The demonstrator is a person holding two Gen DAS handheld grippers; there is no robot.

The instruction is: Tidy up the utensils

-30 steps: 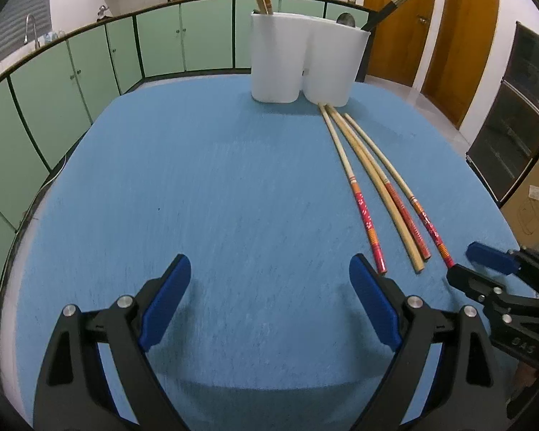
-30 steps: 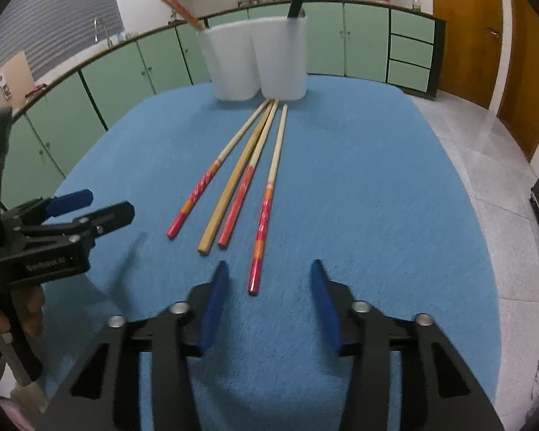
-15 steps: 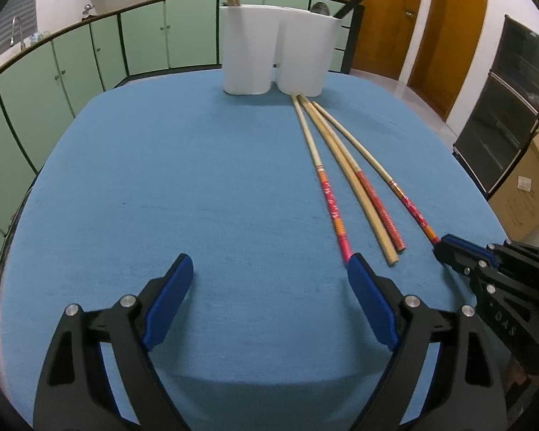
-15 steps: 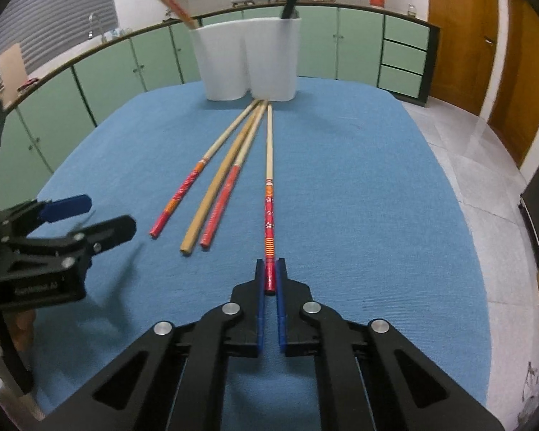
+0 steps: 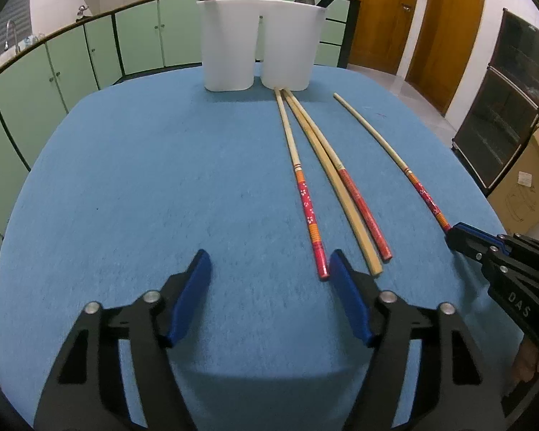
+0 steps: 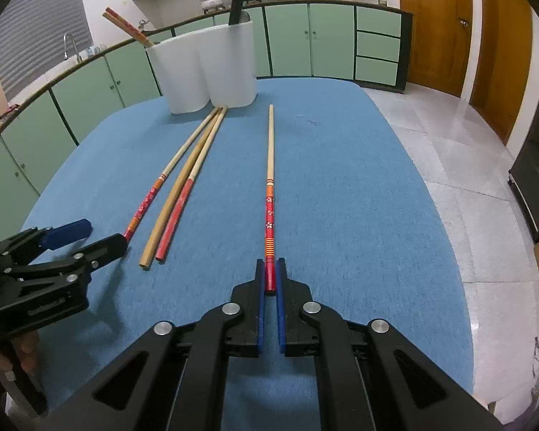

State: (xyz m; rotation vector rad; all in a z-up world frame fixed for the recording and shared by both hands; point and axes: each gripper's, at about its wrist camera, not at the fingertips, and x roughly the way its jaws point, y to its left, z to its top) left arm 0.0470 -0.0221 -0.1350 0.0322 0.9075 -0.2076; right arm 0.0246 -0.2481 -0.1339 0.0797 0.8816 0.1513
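From my left wrist view I can read raised letters, "DAS", on the black body of the right tool point(image 5: 452, 235). From the right wrist view there is moulded lettering on the side of the left tool point(image 6: 90, 237), but it is too blurred for me to read. I find nothing else legible.

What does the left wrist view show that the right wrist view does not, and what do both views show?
Only the left wrist view: the left gripper from behind, jaws closing on nothing, and a cardboard box. Only the right wrist view: the right gripper shut on the flowered chopstick, seen straight along it. Both: the white holder, three loose chopsticks and the blue table.
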